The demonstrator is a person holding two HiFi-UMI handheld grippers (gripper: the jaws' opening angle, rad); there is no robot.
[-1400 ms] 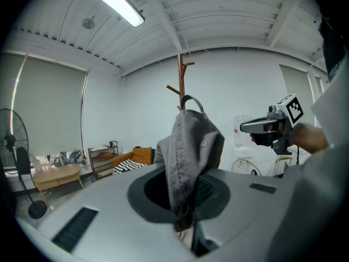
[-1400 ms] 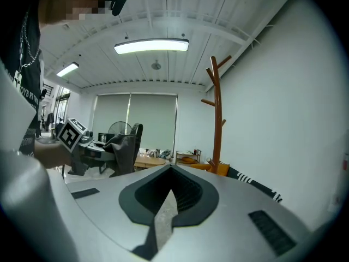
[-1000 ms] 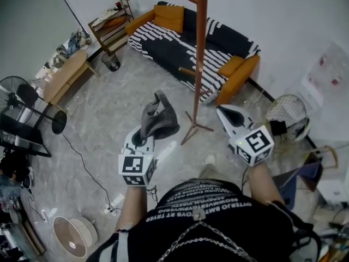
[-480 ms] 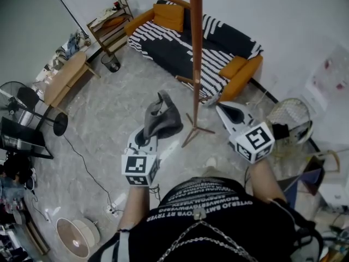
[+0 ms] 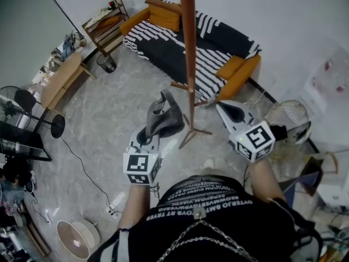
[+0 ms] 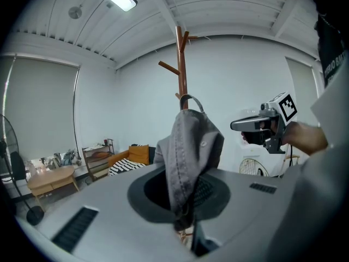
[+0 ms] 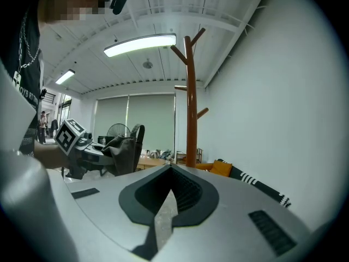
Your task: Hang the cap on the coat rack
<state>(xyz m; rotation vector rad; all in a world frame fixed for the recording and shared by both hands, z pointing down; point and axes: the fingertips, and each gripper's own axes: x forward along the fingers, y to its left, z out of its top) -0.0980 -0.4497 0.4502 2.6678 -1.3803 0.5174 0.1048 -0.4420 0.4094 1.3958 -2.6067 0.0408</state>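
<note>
A tall wooden coat rack [image 5: 188,53] stands on the floor just ahead of me, its pegs [image 6: 170,68] showing high up in the left gripper view. My left gripper [image 5: 153,130] is shut on a grey cap [image 5: 162,119], which stands up from the jaws with its strap loop on top [image 6: 188,152]. The cap is left of the pole and apart from it. My right gripper [image 5: 222,111] is shut and holds nothing, to the right of the pole. In the right gripper view the rack [image 7: 191,102] rises straight ahead, with the cap [image 7: 122,152] at the left.
A striped black-and-white sofa [image 5: 185,42] with orange cushions stands behind the rack along the wall. At the left are a wooden table [image 5: 60,78], a shelf [image 5: 106,21], a waste basket [image 5: 106,63] and a black fan [image 5: 27,100]. A cable and a white fan [image 5: 76,236] lie on the floor.
Both grippers have moved forward towards the rack, and the cap has gone with the left one. The pole now stands closer and further left in the head view.
</note>
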